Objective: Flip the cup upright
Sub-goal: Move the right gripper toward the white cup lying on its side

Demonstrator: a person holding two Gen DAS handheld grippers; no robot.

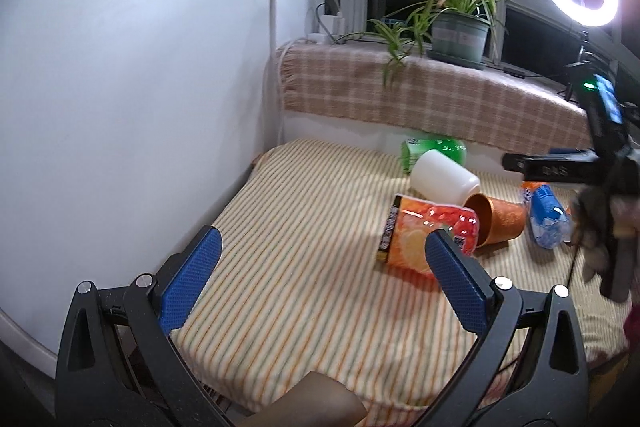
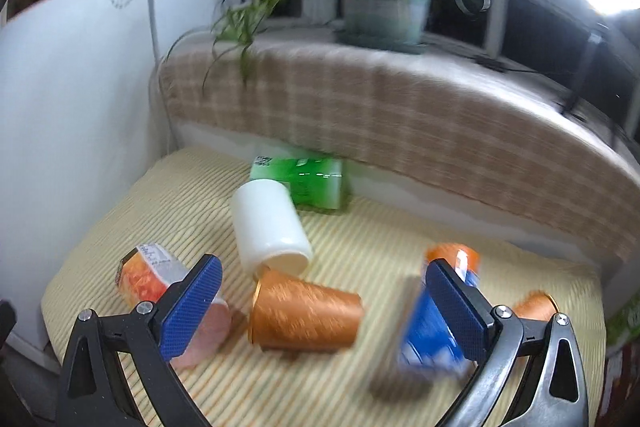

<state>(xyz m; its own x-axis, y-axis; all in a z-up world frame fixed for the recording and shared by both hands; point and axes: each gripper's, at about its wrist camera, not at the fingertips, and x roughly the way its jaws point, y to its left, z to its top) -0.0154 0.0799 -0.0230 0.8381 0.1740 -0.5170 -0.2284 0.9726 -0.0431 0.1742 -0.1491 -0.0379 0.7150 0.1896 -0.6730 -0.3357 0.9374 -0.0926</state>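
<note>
The orange cup (image 2: pixel 306 311) lies on its side mid-cushion (image 2: pixel 340 387), ahead between the spread right gripper (image 2: pixel 324 301) fingers. The left gripper (image 1: pixel 322 277) is spread, empty.

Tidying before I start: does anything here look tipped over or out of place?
Yes. The orange cup and the white cup both lie on their sides on the striped cloth, close together, among toppled packets. Nothing looks spilled.

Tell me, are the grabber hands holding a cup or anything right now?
No, nothing is held. The left gripper and the right gripper are both wide open and empty. The orange cup lies on its side, untouched, in front of the right one.
</note>
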